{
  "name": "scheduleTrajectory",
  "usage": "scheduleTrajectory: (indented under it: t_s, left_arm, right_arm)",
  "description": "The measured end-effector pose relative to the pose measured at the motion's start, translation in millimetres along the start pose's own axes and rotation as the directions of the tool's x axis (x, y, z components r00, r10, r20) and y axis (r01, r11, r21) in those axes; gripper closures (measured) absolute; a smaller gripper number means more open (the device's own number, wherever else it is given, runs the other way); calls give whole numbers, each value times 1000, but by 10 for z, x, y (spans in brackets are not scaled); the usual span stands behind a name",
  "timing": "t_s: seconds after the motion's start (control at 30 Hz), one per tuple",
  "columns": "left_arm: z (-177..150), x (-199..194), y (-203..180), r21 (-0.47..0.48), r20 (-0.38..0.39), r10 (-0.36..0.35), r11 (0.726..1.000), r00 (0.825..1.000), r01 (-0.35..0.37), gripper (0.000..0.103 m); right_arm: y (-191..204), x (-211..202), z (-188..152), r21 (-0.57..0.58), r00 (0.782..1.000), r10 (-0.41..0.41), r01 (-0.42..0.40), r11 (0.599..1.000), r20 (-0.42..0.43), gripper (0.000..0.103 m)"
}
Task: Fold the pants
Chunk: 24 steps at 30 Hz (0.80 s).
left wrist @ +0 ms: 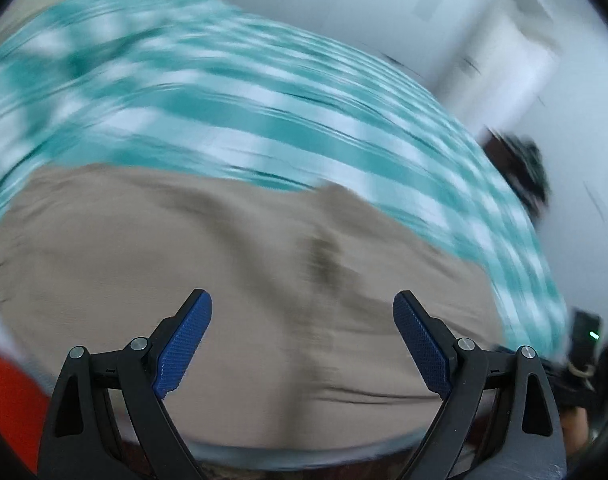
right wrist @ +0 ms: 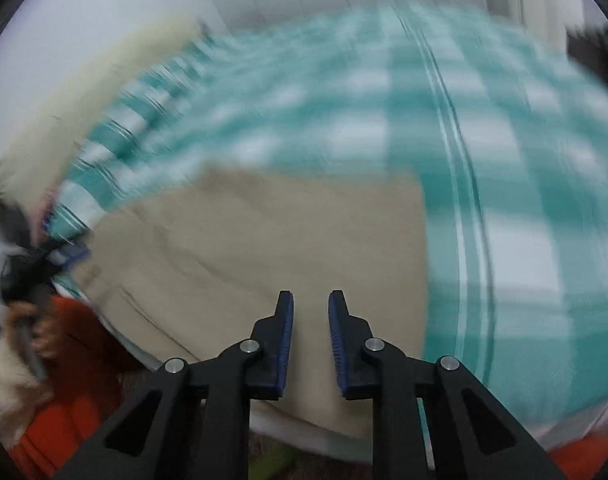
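Jaws wide apart on the left gripper [left wrist: 303, 340] and empty, hovering over the flat beige cotton pants [left wrist: 192, 248]. The right gripper [right wrist: 311, 340] has its jaws nearly together, nothing between them, also above the pants, which lie spread on the teal-and-white checked bedsheet [right wrist: 504, 160], likely ready for a fold.

You are in a home bedroom: a bed spread with a teal-and-white checked sheet [right wrist: 444, 128] fills both views. Beyond the sheet stand pale walls and a white panelled door [left wrist: 516, 52], and a cream pillow [right wrist: 76, 108] lies along its edge.
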<state>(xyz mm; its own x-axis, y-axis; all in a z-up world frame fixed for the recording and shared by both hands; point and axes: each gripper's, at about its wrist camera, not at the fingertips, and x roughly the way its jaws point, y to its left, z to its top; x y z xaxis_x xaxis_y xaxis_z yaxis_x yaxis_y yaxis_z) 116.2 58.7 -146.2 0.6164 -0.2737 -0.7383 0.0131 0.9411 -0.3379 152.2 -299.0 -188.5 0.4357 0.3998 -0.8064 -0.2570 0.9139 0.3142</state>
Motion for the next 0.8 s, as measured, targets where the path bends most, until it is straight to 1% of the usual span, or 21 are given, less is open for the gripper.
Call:
scheduleTrajectory:
  t_s: [0.07,0.13,0.17,0.2,0.23,0.27,0.3,0.33,0.37,0.4,0.47,0.5,0.53,0.57,0.6,0.63,0.67,0.7,0.73,0.77,0.8]
  left_arm:
    - [-50,148,-451,118,-43,-45,992,998,49,10]
    - [-136,379,-1029,274,-97,-67,957,993,92,10]
    - [-186,524,-1276,341,-123,-62,935,991,100,10]
    - [-228,657,-1422,380,-143,-37,921,989,90,10]
    - [-272,812,-1512,402,-164,10,914,986,58,10]
    - [-287,990,-1519,397,-189,76,918,979,5,15]
    - [-304,1145,-1422,366,-221,143,929,965,-54,19]
    - [-309,1194,-1299,329,-232,162,941,959,-80,19]
    - [-310,1182,-1154,297,-219,177,949,960,-107,19]
    - [-301,1123,-980,292,-183,224,942,957,-164,17]
    - [-270,985,-607,282,-129,334,915,934,-289,10]
    - [-236,907,-341,236,-128,385,907,914,-349,8]
    - [-209,829,-92,173,-145,384,917,912,-359,8]
    - [-184,761,91,114,-161,373,927,914,-359,8]
    - [-151,651,269,43,-165,360,933,918,-358,17]
    - [-134,560,345,7,-153,342,939,927,-345,19]
    - [-109,496,356,-13,-137,347,936,928,-352,19]
    - [-76,394,321,-31,-94,342,938,935,-346,18]
    - [-73,337,231,-34,-62,318,947,946,-320,16]
    - [-52,296,122,-23,-28,274,961,961,-275,14]
    - [-40,282,17,-1,-10,238,971,971,-238,13]
  right_arm:
    - [36,125,-168,-29,1000,-24,24,999,-8,84]
    - [130,97,-220,-95,997,-70,72,993,26,84]
    - [137,87,-205,-103,997,-70,73,992,27,84]
    - [130,79,-189,-98,998,-64,67,993,27,84]
    - [97,94,-190,-84,998,-57,59,995,29,84]
    - [96,120,-182,-73,998,-48,50,996,31,84]
    - [71,131,-183,-64,999,-38,40,997,36,84]
    - [64,146,-182,-61,999,-31,34,998,39,84]
    - [69,129,-200,-64,999,-28,30,997,40,84]
    - [101,131,-202,-67,999,-28,30,997,36,84]
    - [103,112,-250,-67,999,-21,23,998,33,84]
    - [94,107,-257,-66,999,-15,17,998,35,84]
    - [84,100,-262,-64,999,-9,11,998,35,84]
    - [70,101,-256,-59,999,-1,3,998,34,84]
    - [61,101,-257,-53,999,5,-3,999,32,84]
    - [49,106,-254,-48,999,10,-8,999,30,84]
    - [40,111,-250,-41,999,14,-13,999,29,84]
    - [28,115,-239,-32,999,17,-17,999,28,84]
    - [25,118,-230,-27,999,18,-18,999,27,84]
    - [16,122,-221,-25,999,18,-18,1000,26,84]
    - [18,127,-218,-24,1000,15,-15,1000,25,84]
